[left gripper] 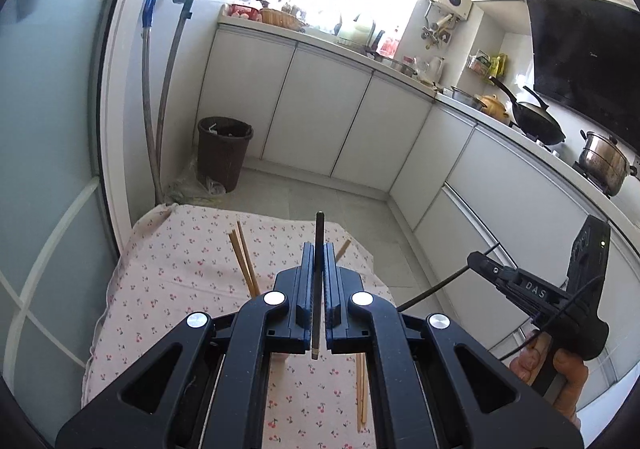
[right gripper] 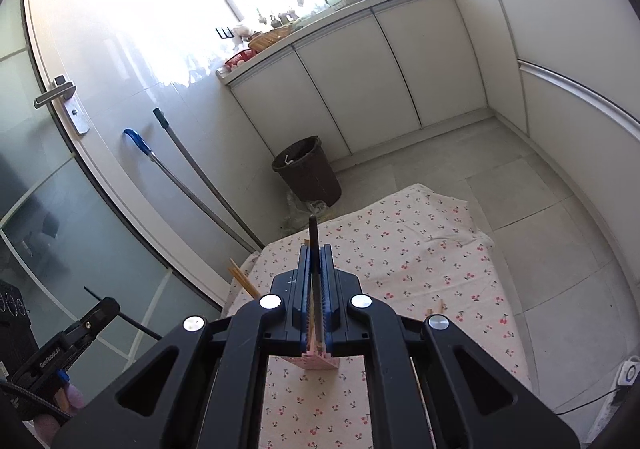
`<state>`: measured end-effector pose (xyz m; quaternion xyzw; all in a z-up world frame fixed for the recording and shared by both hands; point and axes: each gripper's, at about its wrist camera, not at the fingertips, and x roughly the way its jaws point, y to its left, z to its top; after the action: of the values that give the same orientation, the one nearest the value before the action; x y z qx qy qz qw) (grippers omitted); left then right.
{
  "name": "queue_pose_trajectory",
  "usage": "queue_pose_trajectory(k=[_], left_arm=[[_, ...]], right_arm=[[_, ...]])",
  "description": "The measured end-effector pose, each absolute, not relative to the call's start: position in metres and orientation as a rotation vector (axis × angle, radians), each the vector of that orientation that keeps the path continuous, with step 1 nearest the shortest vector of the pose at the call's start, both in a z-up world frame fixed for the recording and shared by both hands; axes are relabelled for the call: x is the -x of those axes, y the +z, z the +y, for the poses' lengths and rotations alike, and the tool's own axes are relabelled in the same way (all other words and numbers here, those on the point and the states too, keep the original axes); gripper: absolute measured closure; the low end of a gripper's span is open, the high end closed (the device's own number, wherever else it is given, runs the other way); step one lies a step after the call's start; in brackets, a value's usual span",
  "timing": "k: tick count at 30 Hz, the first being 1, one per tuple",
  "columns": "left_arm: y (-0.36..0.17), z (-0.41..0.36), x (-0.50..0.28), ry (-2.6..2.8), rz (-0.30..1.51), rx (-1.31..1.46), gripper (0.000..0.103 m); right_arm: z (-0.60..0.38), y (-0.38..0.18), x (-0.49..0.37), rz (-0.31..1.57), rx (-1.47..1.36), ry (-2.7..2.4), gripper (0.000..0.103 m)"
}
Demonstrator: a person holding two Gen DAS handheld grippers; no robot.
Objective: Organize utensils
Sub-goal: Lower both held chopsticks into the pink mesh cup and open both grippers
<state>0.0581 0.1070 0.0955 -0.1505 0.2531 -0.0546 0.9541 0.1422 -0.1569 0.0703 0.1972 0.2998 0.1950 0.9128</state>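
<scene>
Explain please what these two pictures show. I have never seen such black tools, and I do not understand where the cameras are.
A person holds one two-finger gripper in each hand; each carries a camera that looks forward along its fingers.

The left camera shows the left gripper shut on a dark chopstick; the right gripper appears beside it. The right camera shows the right gripper shut on another dark chopstick.

Below lies a cherry-print tablecloth with wooden chopsticks on it and a pink holder. Around is a kitchen.

Bench cloth (left gripper: 192, 273), pale pink with small red cherry print; chopsticks (left gripper: 244, 261), light tan wood; held chopstick (left gripper: 319, 241), dark grey-black; bin (left gripper: 224, 151), dark brown; cabinets (left gripper: 320, 109), white; fingers (left gripper: 306, 285), black with blue pads.
</scene>
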Motion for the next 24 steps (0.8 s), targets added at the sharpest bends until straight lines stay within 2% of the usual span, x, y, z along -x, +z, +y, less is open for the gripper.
queue_pose_trajectory(k=[8, 18, 24], left_arm=[[0.097, 0.111, -0.094, -0.049, 0.496, 0.3, 0.099], [0.041, 0.123, -0.142, 0.018, 0.625, 0.31, 0.097], [0.05, 0.141, -0.121, 0.045, 0.611, 0.379, 0.089]], right_arm=[[-0.142, 0.085, -0.153, 0.587, -0.389, 0.437, 0.098], [-0.131, 0.073, -0.165, 0.63, -0.365, 0.425, 0.098], [-0.124, 0.072, -0.164, 0.633, -0.36, 0.433, 0.098]])
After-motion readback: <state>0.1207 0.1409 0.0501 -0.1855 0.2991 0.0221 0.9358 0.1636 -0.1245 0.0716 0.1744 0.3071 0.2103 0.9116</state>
